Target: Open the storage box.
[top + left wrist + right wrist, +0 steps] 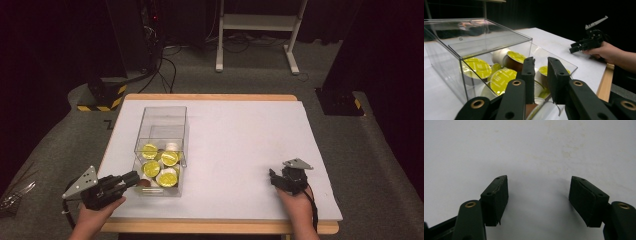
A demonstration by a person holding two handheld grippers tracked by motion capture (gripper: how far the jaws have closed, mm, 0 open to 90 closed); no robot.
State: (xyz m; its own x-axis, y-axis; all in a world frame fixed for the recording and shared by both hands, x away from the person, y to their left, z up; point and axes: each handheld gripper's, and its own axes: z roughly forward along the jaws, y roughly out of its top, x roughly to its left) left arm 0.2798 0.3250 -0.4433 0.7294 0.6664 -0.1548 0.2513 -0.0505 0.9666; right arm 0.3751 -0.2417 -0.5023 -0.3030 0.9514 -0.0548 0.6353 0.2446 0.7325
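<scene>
A clear plastic box (141,131) stands on the left half of the white table top, its lid (165,116) raised at the far side. Several capsules (169,158) with yellow-green foil tops lie inside, some white-bodied, one brown (510,63). My left gripper (134,178) sits at the box's near left corner, close to the wall. In the left gripper view the jaws of my left gripper (540,67) stand a narrow gap apart, capsules (476,66) showing beyond. My right gripper (272,176) rests low over bare table at the near right, wide open and holding nothing (539,192).
The white table top (240,135) has a wooden front edge (215,227). On the floor behind stand a white desk frame (257,22), cables, and a black stand with a yellow-black striped base (102,97). The other hand's gripper (575,48) appears far right in the left gripper view.
</scene>
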